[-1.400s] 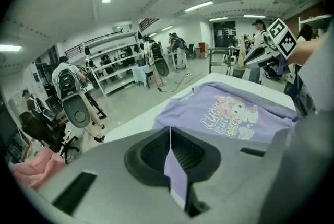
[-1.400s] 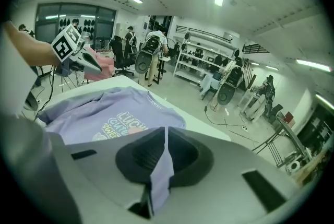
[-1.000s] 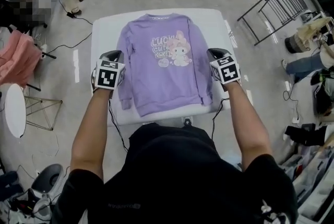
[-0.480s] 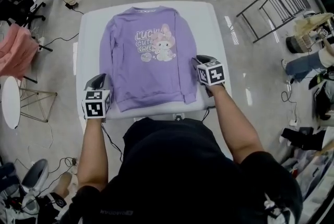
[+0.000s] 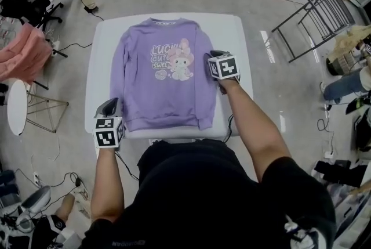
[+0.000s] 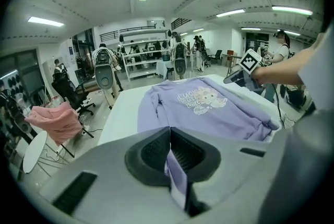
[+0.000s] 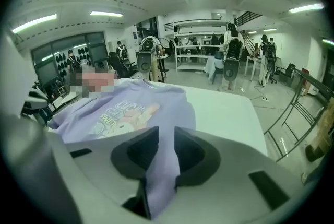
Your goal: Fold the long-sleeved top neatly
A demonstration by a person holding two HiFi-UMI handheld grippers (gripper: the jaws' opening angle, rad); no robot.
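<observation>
- Head view: the purple top point(image 5: 162, 76) is lying flat and print-up on the white bench point(image 5: 98, 56), with its neck at the far edge and its sleeves running down alongside the body.
- Left gripper point(image 6: 171, 160): the jaws are sitting together, clamping a thin fold of purple fabric. The head view is placing this gripper at the near left corner of the bench, by the hem point(image 5: 162, 124).
- Right gripper point(image 7: 163, 152): the jaws have just been opening and are standing apart, with a strip of fabric lying loose between them. In the head view it is sitting over the right sleeve point(image 5: 208, 100), about halfway down the body.
- Handling, judged: the knit is looking soft, light and limp. It is likely to sag from any single pinch and drag on the bench. Nothing about it is fragile or slippery.
- Hold points, judged: the cuff, shoulder seam and hem corners are offering the thicker bite. Taking two points at once is the way to keep a fold line straight.
</observation>
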